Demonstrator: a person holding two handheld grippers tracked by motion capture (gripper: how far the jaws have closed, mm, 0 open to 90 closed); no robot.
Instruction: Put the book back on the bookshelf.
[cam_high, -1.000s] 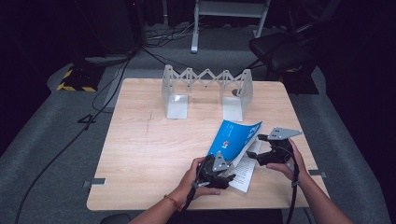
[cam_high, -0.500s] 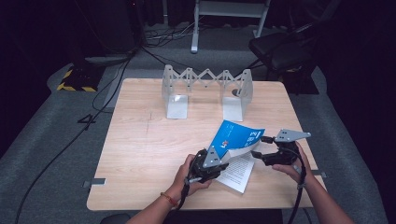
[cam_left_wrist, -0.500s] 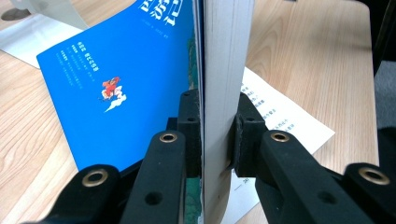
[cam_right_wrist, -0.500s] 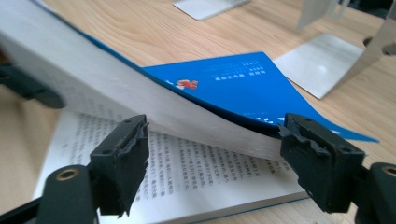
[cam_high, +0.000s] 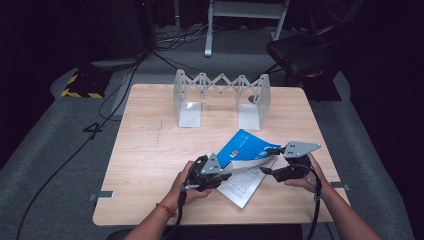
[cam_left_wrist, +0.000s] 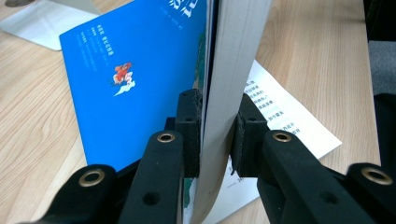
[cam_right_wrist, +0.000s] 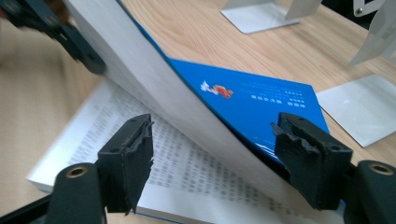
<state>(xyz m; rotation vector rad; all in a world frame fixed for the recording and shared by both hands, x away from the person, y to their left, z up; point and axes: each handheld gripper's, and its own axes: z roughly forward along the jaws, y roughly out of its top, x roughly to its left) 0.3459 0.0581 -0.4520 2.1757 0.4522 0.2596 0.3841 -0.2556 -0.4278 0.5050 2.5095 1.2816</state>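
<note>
1 blue book (cam_high: 248, 148), 2 claws: left claw (cam_high: 226, 167) pinching its pages, right claw (cam_high: 269, 160) spread, closing around them

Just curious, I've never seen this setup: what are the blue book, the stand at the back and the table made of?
Blue book: paper, with a smooth, slightly glossy cover; a thick white page block shows between the left gripper pads. Expanding bookend stand: apparently pale sheet metal, with thin flat plates and a matte sheen. Table: light wood grain, possibly laminate.
</note>
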